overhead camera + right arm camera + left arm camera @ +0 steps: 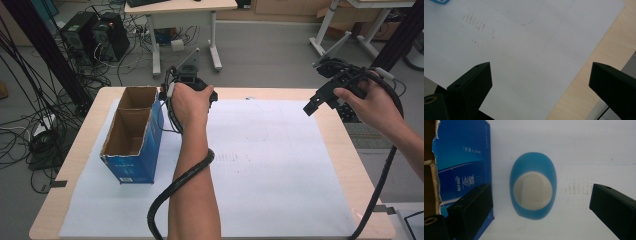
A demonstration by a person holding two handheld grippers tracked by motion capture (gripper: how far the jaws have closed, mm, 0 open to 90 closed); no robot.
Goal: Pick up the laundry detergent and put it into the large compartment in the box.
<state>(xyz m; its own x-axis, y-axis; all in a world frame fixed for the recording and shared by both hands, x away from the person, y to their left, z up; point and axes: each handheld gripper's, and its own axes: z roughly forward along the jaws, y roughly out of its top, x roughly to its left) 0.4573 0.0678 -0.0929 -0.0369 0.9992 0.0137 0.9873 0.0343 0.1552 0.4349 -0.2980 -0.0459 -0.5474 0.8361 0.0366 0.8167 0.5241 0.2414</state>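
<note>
Desks, computer towers and tangled cables crowd the floor beyond the pale wooden table (87, 130), which wears a big white paper sheet (280, 175) over most of its top. At about nine o'clock on that sheet lies a blue cardboard box (145, 150), its top torn open and its two brown compartments bare as far as I can see. White writing runs along the blue side in the left gripper view (471, 180), but it is too blurred to read.

At roughly twelve o'clock the left gripper (541, 205) hangs over the sheet just beside the box, jaws spread wide. Between them lies a small blue egg-shaped object (533, 186) with a cream oval panel on top, resting on the paper and touched by neither jaw.

Out at two o'clock the right gripper (320, 100) hovers over the table's far right edge, jaws also wide apart, nothing between them but paper and wood in its own view.

My guess is the work has barely begun: the blue piece is lined up but not grasped, and closing, lifting and perhaps boxing it remain.
</note>
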